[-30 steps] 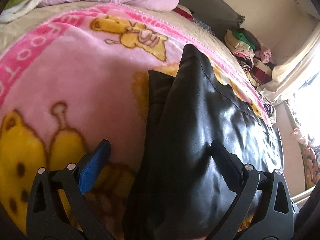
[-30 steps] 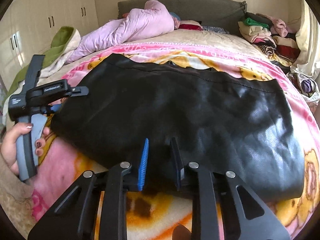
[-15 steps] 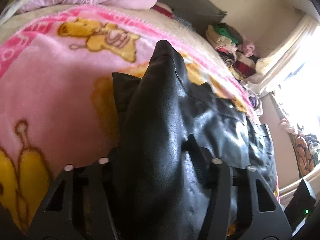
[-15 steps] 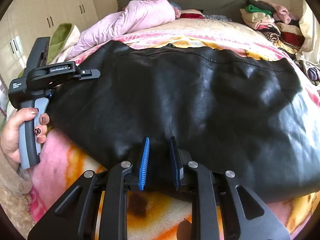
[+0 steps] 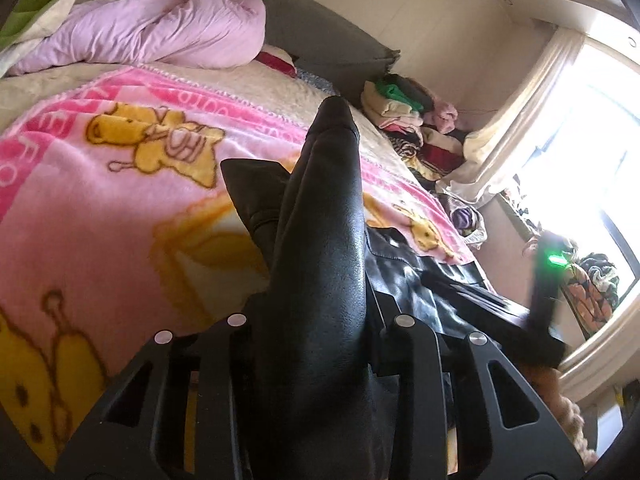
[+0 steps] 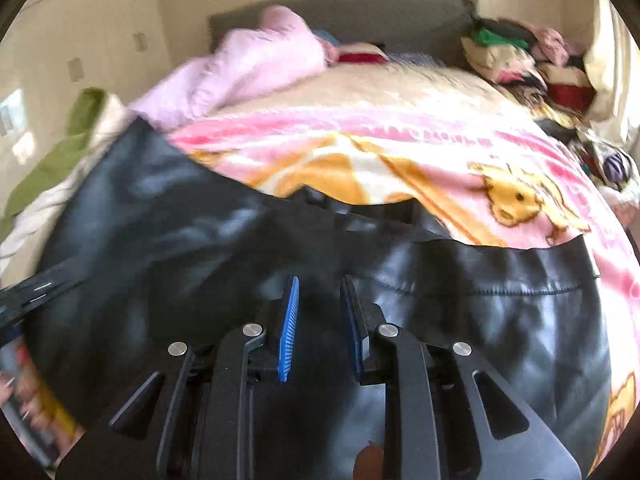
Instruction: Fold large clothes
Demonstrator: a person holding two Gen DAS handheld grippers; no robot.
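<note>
A large black leather garment (image 6: 192, 240) lies on the pink cartoon blanket (image 6: 400, 148) on the bed. My left gripper (image 5: 320, 320) is shut on a raised fold of the black garment (image 5: 324, 240), which drapes over its fingers and hides the pads. My right gripper (image 6: 318, 316) is shut on the garment's near edge, its blue pads (image 6: 290, 328) close together with leather between them. The right gripper's body shows at the right of the left wrist view (image 5: 540, 304), and the left gripper shows blurred at the left edge of the right wrist view (image 6: 32, 296).
A lilac duvet (image 5: 160, 32) lies by the grey headboard (image 6: 380, 12). A pile of folded clothes (image 5: 404, 120) stands at the bed's far right, next to a curtain and a bright window (image 5: 592, 168). A green cover (image 6: 52, 160) lies at the left.
The left gripper closed on the garment's edge and lifted it. Both grippers have raised the near edge and carried it toward the headboard side; more blanket now shows.
</note>
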